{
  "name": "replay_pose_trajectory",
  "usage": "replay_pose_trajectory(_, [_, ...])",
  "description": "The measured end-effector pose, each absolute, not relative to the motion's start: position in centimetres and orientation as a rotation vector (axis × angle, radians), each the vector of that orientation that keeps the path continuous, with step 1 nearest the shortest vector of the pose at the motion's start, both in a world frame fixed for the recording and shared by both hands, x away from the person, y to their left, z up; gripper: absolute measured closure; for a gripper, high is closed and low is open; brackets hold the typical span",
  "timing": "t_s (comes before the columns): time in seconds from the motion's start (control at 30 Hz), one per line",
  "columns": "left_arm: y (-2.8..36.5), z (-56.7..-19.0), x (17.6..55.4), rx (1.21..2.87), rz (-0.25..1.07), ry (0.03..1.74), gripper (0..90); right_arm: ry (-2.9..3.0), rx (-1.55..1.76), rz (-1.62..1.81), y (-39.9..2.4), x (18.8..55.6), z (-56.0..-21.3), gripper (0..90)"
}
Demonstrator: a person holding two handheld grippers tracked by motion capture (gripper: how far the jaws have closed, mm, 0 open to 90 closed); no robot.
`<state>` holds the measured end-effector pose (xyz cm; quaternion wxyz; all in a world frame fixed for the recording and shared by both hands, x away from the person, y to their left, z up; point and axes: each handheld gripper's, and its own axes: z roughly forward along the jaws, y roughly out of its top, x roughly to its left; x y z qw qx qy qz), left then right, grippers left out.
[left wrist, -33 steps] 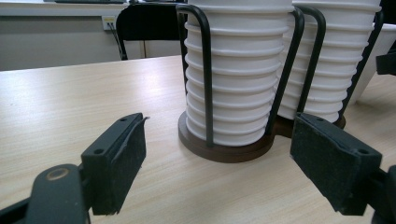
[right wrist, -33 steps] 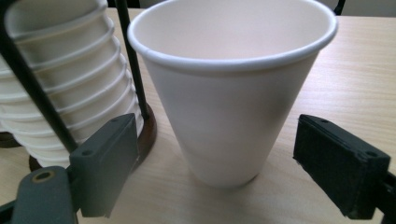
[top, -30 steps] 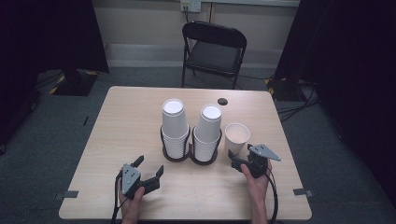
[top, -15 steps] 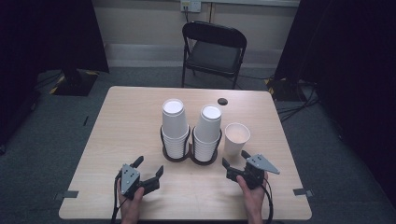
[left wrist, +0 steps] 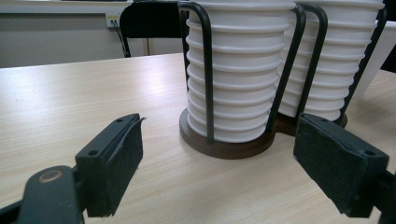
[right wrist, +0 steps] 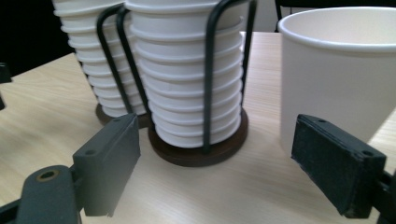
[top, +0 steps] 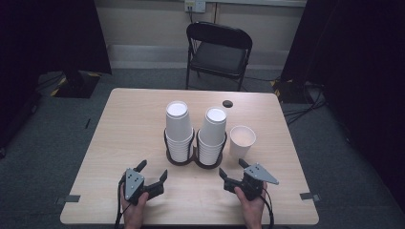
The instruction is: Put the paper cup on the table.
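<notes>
Cup stood loose, right of rack; right gripper near, left gripper too, jaws wide, empty. Careless nudge might tip it.

From my high view the counter is evenly lit from overhead, while the room at both sides falls into near black. Shadows under the cup stacks are soft and short. That picture looks a little soft and grainy. In my left gripper view the white cups are bright, almost washed out at the top, and the near claw pads are slightly blurred. My right gripper view shows mild blur on the loose cup.
</notes>
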<state>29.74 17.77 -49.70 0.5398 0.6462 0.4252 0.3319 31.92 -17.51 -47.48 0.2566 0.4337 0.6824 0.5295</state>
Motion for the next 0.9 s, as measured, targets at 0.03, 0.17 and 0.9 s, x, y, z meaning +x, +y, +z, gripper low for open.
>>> replay_pose_trajectory(0.03, [17.8,-49.7,29.7,1.534,0.785,1.011,15.8,1.847,1.173,1.446,-17.3,31.8,-47.6,15.2])
replay_pose_trajectory(0.17, [17.8,-49.7,29.8,1.536,0.782,1.010,15.9,1.884,1.171,1.444,-16.6,31.8,-48.0,15.6])
replay_pose_trajectory(0.9, [17.8,-49.7,29.7,1.533,0.787,1.006,16.2,1.799,1.120,1.542,-14.9,31.1,-49.6,14.1])
